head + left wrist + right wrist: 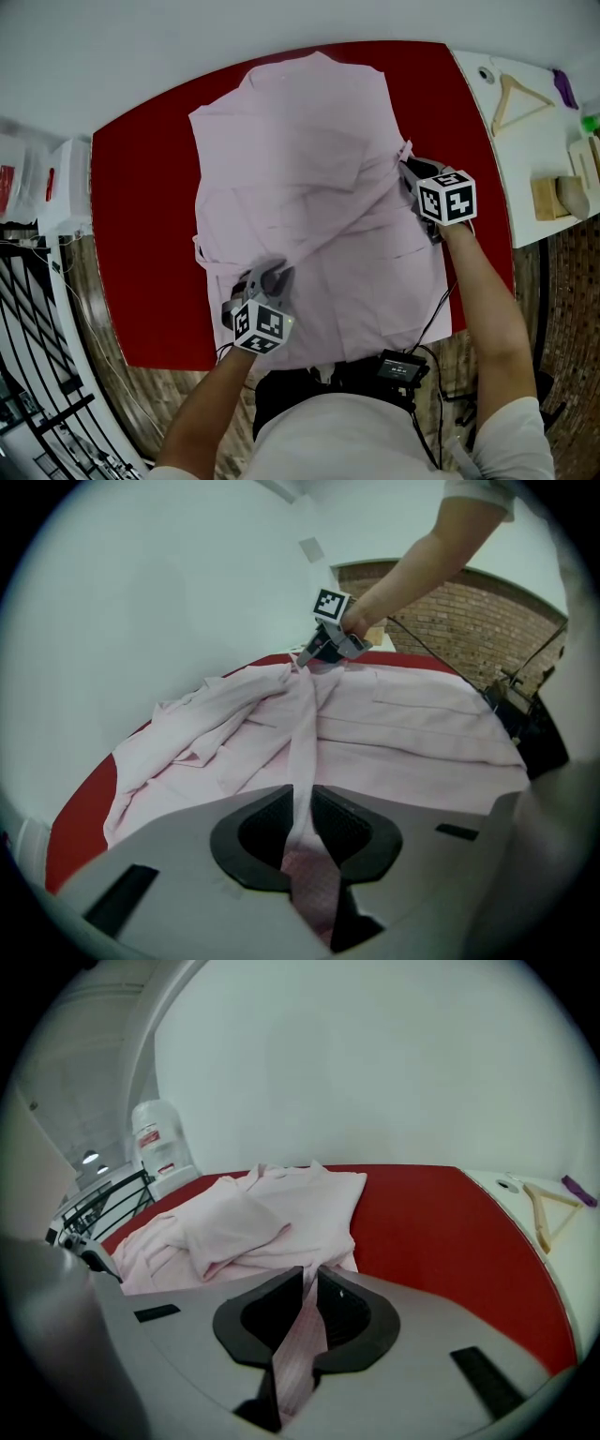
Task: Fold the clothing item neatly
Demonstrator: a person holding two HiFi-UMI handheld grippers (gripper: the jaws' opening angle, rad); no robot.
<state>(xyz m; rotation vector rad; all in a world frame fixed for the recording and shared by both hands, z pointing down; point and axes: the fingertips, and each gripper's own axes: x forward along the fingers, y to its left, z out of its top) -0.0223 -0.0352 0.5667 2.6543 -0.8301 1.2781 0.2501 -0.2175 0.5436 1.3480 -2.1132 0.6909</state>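
"The shirt (319, 187), what is it made of?"
"Thin pale-pink cloth, matt and softly creased. The tabletop (141, 234) is smooth, matt red."
"And at two o'clock?"
"A bare wooden hanger (502, 105). The left gripper (302, 796) has ribbed black pads (269, 823) and a matt grey plastic shell."

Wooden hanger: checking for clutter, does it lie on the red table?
No, the wooden hanger lies on the white table beside the red table.

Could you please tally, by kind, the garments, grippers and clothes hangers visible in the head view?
Pink shirt: 1
Grippers: 2 (left gripper, right gripper)
Wooden hanger: 1
Total: 4
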